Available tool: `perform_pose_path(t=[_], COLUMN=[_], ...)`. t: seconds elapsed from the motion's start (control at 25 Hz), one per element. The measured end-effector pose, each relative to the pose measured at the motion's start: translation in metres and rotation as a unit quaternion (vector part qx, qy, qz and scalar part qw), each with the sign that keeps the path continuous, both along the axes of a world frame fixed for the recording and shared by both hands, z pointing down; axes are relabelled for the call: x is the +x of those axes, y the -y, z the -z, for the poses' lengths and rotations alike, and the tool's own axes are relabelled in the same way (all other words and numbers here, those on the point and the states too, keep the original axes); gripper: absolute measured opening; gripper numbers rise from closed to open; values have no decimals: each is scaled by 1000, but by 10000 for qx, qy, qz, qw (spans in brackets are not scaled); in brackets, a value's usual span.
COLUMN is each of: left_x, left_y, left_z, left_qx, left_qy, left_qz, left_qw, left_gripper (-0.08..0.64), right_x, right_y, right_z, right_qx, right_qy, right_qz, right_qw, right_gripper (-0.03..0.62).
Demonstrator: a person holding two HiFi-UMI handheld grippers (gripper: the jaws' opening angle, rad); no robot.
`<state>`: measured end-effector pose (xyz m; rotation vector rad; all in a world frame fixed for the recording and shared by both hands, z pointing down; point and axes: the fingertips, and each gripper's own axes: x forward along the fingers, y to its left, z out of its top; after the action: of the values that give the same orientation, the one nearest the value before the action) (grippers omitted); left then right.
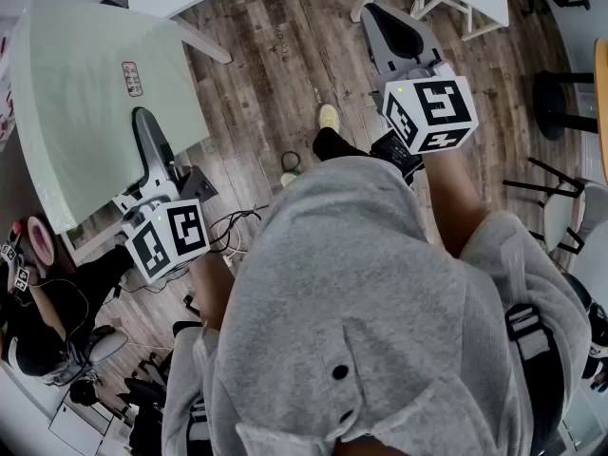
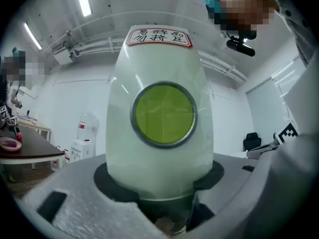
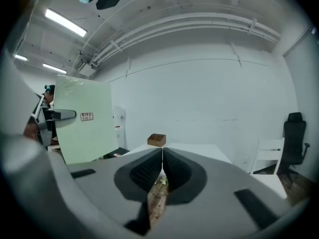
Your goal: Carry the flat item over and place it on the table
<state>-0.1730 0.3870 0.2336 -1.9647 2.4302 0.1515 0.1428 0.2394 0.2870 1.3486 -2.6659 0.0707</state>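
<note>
We have the board [image 1: 90, 84] up off everything, so the pickup looks done. The left gripper [image 2: 162, 180] has it, jaws set wide and closed on the board's near end. In the left gripper view the pale green slab fills the gap between the pads and rises straight out of them. Its red-bordered label [image 2: 158, 36] sits at the far end, and below the label there is a round yellow-green patch that we can't identify. From the head view the board hangs over bare wooden floor [image 1: 285, 55], touching no surface, so we judge the carry to be in progress. Right of the board, the right gripper [image 3: 162, 156] has its jaws pressed together with nothing between them, and it takes no part in the hold. Its view shows a white table [image 3: 199, 151] right of the board and farther off, with a small wooden box [image 3: 156, 139] on it. That looks like a possible landing spot, though we can't tell which table is meant. What's left is the rest of the walk, then bringing the board over a tabletop, laying it flat and letting the jaws release. With only one end of the board gripped, we'd expect it to sway, so a slow, level descent seems wise.
</note>
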Motion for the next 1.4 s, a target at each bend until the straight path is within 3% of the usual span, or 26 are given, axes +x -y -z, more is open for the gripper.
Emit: perform_pose_path(t=[0.64, 1.2, 1.4], left_x=[56, 86, 86], left_y=[109, 157, 147], left_z=[1, 10, 8], left_qx=[-209, -281, -186], left_qy=[374, 537, 626], left_qz=[-103, -58, -92], left_qw=[9990, 9981, 9978], left_gripper=[281, 281, 281], right_x=[31, 35, 30], right_y=[99, 147, 137], right_z=[-24, -14, -12], right_qx=[-283, -134, -13], right_qy=[425, 629, 620], right_qz=[221, 563, 587], right_qw=[9985, 9963, 9963], right_gripper=[26, 26, 26])
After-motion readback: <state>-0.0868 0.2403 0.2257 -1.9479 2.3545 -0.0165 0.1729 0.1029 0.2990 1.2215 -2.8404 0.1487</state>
